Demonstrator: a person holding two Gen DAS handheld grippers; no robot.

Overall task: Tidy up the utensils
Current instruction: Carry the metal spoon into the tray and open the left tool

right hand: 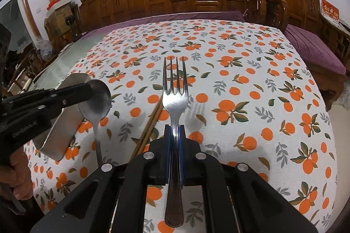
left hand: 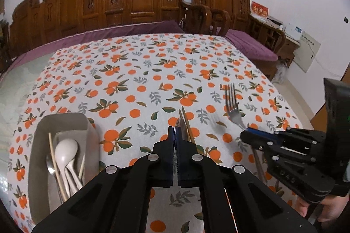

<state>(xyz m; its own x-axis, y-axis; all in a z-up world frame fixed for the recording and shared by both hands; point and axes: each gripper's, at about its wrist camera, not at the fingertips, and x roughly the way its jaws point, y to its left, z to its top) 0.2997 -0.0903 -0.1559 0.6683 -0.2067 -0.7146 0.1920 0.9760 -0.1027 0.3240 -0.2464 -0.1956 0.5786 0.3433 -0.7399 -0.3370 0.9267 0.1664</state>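
R gripper [right hand: 175,130] clenched on a steel fork [right hand: 175,99], center of the R wrist view. Pads pinch the neck just below the tines, tines pointing away toward upper frame, handle running back under the gripper body to lower center. Fork is off the orange-print tablecloth [right hand: 251,71], shadow under it.

L gripper [left hand: 175,134] clenched on a metal spoon [right hand: 96,101]. In L wrist view only a thin edge of the bowl shows between the pads; in R wrist view, center left, the bowl is pinched edge-on and the handle hangs down toward the cloth.

Beige utensil box [left hand: 65,121] sits lower left of L wrist view, already w/ a white plastic spoon [left hand: 65,150], a metal spoon and loose chopsticks inside. A pair of wooden chopsticks [right hand: 151,123] lies on the cloth betw. the two grippers, center of R view.

Handling, my guess: fork and spoon both stiff, light-ish, polished steel so slippery in flat pads. Neck grip on fork is near balance pt, looks ok. Spoon held by the bowl w/ long handle dangling could pivot or slide out, so grip at the neck would be safer. Chopsticks thin, light, roll easily; take both together mid-length.
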